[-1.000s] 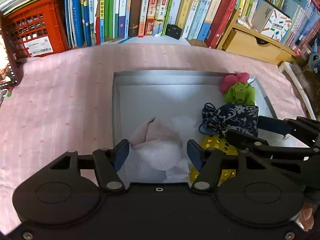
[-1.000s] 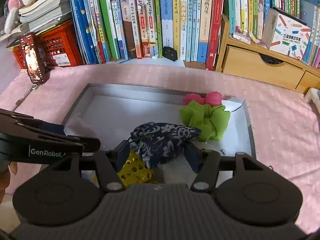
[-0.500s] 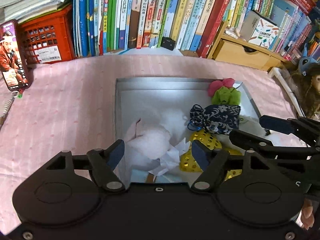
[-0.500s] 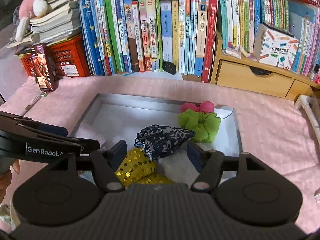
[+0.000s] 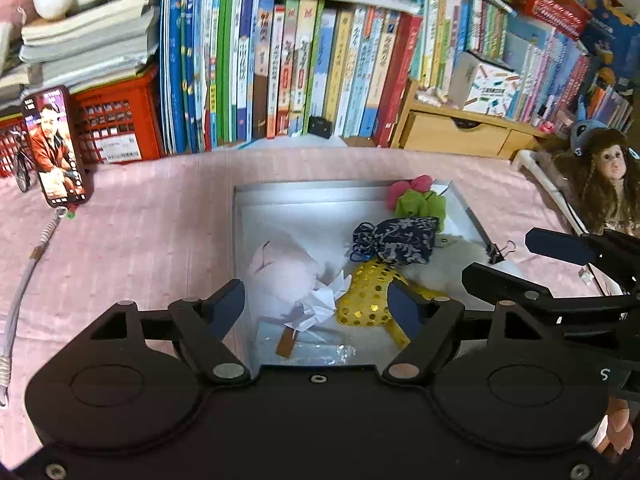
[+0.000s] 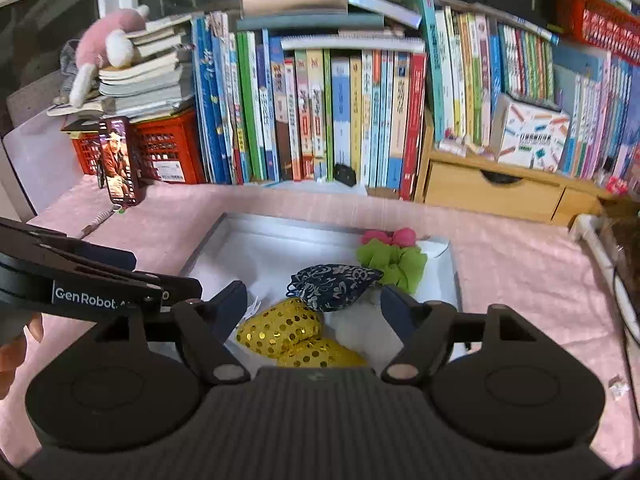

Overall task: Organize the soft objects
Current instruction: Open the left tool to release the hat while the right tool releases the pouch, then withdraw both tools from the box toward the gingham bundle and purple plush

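Pink cloth (image 5: 140, 240); navy pouch (image 5: 396, 238) lies crosswise, drawstring left.

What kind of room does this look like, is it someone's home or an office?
Most likely a home, perhaps a child's room or study corner. A long row of children's books lines the back, a doll sits at the right, and a pink bedspread-like cloth lies under the silver tray of soft items.

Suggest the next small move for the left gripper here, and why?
Probably none over the tray: both grippers look open and empty, and the pink pouch, yellow sequin pouch, navy floral pouch and green scrunchie already lie inside it. I would draw the left gripper clear toward the person. No soft item shows on the pink cloth.
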Action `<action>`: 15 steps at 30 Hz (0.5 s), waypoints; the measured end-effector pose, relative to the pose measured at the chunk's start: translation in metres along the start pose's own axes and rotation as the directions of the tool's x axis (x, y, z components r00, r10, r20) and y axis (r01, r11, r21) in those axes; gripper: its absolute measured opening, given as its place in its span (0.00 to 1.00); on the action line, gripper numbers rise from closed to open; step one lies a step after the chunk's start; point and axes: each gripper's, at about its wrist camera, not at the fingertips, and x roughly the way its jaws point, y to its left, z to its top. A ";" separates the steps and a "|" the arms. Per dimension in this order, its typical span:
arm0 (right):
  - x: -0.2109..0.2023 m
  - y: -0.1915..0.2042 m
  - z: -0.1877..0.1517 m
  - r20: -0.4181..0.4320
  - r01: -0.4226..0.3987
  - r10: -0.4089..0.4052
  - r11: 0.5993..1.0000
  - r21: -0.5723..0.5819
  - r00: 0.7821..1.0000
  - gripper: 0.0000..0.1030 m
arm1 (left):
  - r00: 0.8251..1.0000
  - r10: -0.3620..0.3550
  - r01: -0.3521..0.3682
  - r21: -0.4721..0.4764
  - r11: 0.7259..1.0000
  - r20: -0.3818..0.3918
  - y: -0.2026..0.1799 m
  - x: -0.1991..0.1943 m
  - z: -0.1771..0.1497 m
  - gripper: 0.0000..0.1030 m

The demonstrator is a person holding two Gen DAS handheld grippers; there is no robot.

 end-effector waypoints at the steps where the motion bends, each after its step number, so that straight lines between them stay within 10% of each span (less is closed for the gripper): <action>1: -0.005 0.001 -0.002 0.012 0.002 -0.002 1.000 -0.007 1.000 0.81 | 1.000 0.001 -0.001 0.005 1.000 0.010 -0.002 -0.005 -0.003 0.75; 15: -0.065 0.012 -0.035 0.122 0.012 -0.001 0.995 -0.095 0.993 0.84 | 0.994 -0.040 0.039 0.015 0.999 0.099 -0.016 -0.063 -0.048 0.75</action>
